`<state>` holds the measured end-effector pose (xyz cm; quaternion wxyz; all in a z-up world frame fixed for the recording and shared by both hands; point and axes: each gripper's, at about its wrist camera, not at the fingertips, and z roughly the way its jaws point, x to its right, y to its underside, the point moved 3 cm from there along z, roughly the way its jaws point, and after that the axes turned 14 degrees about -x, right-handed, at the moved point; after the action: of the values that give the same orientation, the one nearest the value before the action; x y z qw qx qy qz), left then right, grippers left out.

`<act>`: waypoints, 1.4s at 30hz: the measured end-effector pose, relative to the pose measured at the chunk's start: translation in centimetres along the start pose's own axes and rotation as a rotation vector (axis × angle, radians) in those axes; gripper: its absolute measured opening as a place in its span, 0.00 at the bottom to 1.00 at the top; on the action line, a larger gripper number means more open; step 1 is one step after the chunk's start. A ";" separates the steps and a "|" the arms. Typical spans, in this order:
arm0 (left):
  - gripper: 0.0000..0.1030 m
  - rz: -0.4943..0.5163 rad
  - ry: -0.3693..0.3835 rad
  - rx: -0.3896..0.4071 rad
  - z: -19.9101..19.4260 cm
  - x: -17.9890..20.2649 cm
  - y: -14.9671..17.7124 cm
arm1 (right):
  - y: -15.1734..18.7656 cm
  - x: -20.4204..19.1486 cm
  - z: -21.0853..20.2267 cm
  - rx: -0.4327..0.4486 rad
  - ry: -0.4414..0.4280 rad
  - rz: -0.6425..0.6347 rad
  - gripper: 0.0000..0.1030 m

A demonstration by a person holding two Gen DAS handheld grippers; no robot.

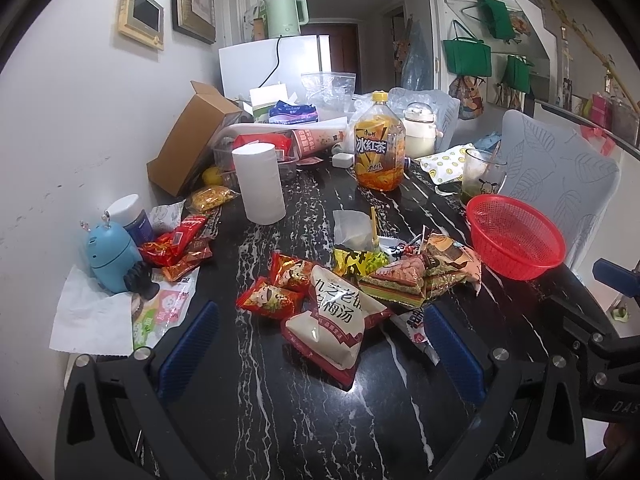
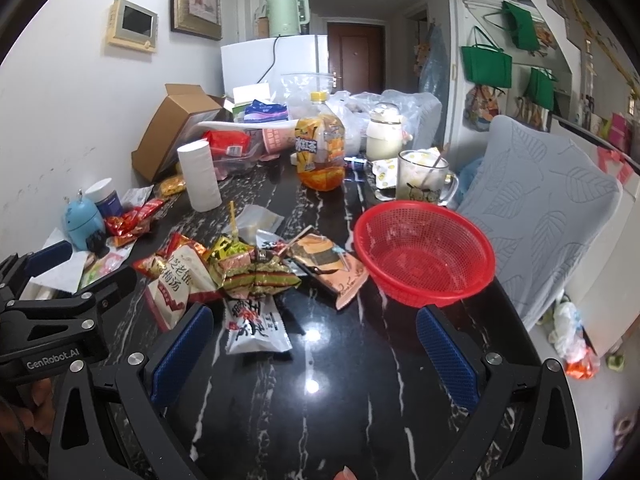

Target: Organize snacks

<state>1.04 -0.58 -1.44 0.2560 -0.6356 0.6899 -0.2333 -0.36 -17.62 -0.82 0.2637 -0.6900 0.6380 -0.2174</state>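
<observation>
On the black marbled table [image 1: 304, 392] a loose heap of snack packets [image 1: 352, 280] is spread, just left of a red mesh basket [image 2: 424, 252]. Nothing is seen inside the basket; it stands upright at the table's right edge, against a grey chair back [image 2: 536, 216]. A large white pouch [image 1: 336, 320] with red trim lies at the near side of the heap, with small red packets [image 1: 276, 288] touching it on the left. A white and red packet [image 2: 254, 326] lies nearest the right gripper [image 2: 314, 354], whose blue fingers [image 2: 182, 344] are spread wide with nothing between them. The left gripper [image 1: 320, 354] is likewise held wide apart and empty, and the white pouch is seen between its fingers [image 1: 188, 348]. Farther back, an iced tea bottle [image 1: 378, 144] holding some orange liquid stands upright. A glass mug [image 2: 424, 180] with a spoon in it is set behind the basket. A white paper roll [image 1: 260, 182] stands near an open cardboard box [image 1: 188, 144].
</observation>
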 end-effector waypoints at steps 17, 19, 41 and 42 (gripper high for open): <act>1.00 -0.004 0.027 -0.010 0.2 0.1 0.2 | 0.0 -0.2 0.3 -0.010 0.004 -0.010 1.00; 1.00 -0.003 0.027 -0.010 0.2 0.1 0.2 | 0.1 -0.3 0.3 -0.009 0.006 -0.013 1.00; 1.00 -0.031 0.040 -0.026 1.0 -0.9 0.7 | 0.5 -1.0 1.8 -0.043 -0.076 -0.031 1.00; 1.00 -0.032 0.039 -0.028 1.1 -0.9 0.7 | 0.5 -1.1 2.0 -0.046 -0.083 -0.033 1.00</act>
<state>1.24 0.41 -2.70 0.2297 -0.6453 0.6879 -0.2399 0.36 -16.35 -2.63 0.2704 -0.7148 0.6197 -0.1785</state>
